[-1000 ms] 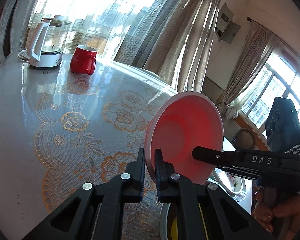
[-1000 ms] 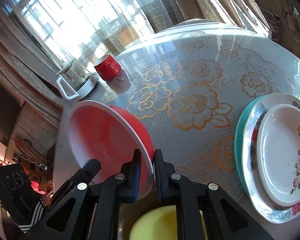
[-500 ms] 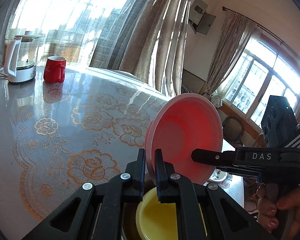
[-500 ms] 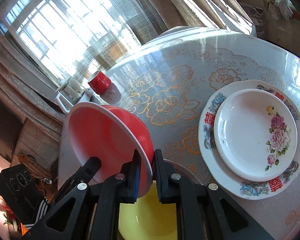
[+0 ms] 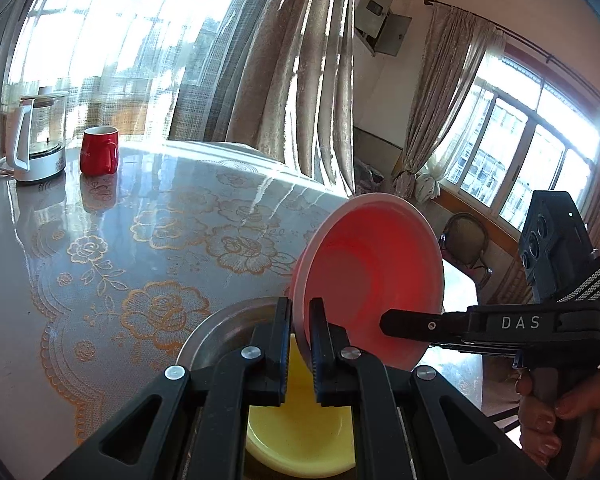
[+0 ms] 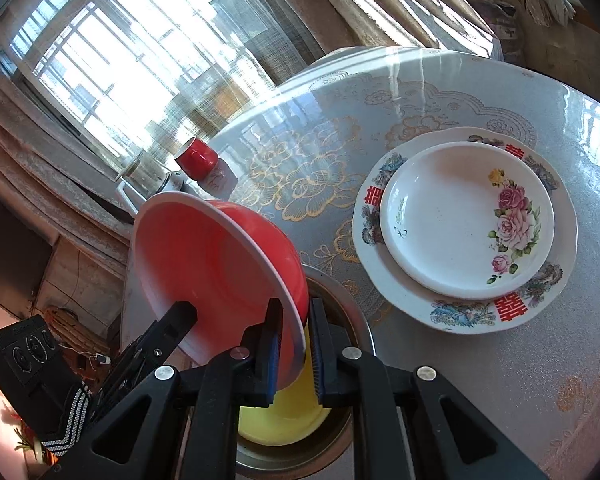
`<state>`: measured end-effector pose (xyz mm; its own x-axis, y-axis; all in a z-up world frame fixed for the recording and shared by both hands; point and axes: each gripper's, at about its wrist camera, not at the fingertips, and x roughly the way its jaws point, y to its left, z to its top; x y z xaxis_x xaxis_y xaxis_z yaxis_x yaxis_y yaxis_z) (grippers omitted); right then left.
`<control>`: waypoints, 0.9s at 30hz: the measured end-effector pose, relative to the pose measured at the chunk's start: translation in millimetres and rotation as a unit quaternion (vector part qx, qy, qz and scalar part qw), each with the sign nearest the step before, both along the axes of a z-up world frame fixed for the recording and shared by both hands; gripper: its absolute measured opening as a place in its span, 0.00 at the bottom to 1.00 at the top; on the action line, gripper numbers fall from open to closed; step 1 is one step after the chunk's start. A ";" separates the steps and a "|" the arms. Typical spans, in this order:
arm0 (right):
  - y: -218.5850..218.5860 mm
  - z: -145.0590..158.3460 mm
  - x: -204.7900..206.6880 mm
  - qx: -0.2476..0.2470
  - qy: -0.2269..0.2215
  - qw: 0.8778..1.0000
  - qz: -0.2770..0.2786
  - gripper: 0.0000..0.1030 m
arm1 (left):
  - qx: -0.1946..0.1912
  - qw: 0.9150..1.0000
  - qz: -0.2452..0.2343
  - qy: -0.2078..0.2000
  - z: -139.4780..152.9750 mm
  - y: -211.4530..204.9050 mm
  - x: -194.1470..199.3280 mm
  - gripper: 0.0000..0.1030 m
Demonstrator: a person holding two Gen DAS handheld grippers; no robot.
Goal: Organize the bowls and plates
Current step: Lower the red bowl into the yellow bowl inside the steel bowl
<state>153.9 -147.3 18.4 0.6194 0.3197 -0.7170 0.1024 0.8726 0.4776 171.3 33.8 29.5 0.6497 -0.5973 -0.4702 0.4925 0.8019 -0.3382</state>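
A red bowl point(image 5: 376, 276) with a pale rim hangs tilted in the air, pinched at its rim from two sides. My left gripper point(image 5: 299, 340) is shut on the near edge, and in the right wrist view my right gripper point(image 6: 294, 344) is shut on the red bowl point(image 6: 204, 264) at the opposite edge. Directly below sits a yellow bowl point(image 5: 300, 432) inside a metal bowl point(image 5: 224, 324); the right wrist view shows the same yellow bowl point(image 6: 276, 416) and metal bowl point(image 6: 348, 308). A flowered small plate point(image 6: 468, 220) rests on a larger patterned plate point(image 6: 512, 308) to the right.
A red mug point(image 5: 99, 156) and a white glass kettle point(image 5: 36, 140) stand at the table's far left. The lace-patterned tablecloth point(image 5: 112, 264) covers the round table. A chair point(image 5: 466, 248) stands beyond the table edge. A person's hand point(image 5: 556, 416) holds the right gripper's handle.
Both grippers carried the red bowl sideways across the table, and it now hangs over the yellow bowl in the metal bowl. The stacked plates came fully into the right wrist view.
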 end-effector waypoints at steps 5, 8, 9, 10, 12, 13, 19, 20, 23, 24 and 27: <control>-1.1 -2.7 -9.6 0.003 0.004 1.000 0.008 0.12 | 0.022 1.000 0.001 -0.018 3.9 -2.1 -13.9 0.09; -0.2 -2.7 -14.4 0.003 0.003 1.000 0.014 0.13 | 0.015 1.000 -0.001 -0.017 3.4 0.7 -21.2 0.09; -0.4 -2.7 -16.1 0.004 0.003 1.000 0.013 0.12 | 0.015 1.000 -0.002 -0.014 2.3 1.5 -22.6 0.09; -0.1 -3.4 -17.0 0.005 0.005 1.000 0.013 0.12 | 0.016 1.000 -0.004 -0.013 1.2 2.3 -24.2 0.09; 0.3 -5.7 -18.7 0.007 0.010 1.000 0.016 0.12 | 0.018 1.000 -0.002 -0.013 -0.1 3.3 -25.1 0.09; 0.6 -6.6 -19.6 0.009 0.013 1.000 0.018 0.12 | 0.020 1.000 -0.002 -0.011 -0.5 3.6 -25.5 0.09; 2.3 -6.7 -26.1 0.015 0.018 0.999 0.025 0.12 | 0.023 1.000 -0.006 -0.008 1.6 8.1 -29.5 0.09; 2.9 -6.9 -27.5 0.016 0.020 0.999 0.026 0.12 | 0.023 1.000 -0.009 -0.005 2.1 9.0 -29.5 0.09; 3.9 -11.0 -28.6 0.026 0.029 0.999 0.030 0.14 | 0.005 1.000 -0.015 0.012 2.9 15.0 -27.0 0.09; 3.4 -12.8 -29.3 0.031 0.032 0.999 0.031 0.14 | 0.000 1.000 -0.017 0.018 2.7 17.0 -25.8 0.09; 3.9 -17.1 -31.2 0.043 0.040 0.998 0.035 0.14 | 0.001 0.999 -0.020 0.026 0.8 18.8 -24.4 0.09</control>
<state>122.7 -143.4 1.3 0.5348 0.4223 -0.7319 0.0842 0.8352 0.5434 146.9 52.6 30.3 0.6002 -0.6208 -0.5043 0.5050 0.7831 -0.3629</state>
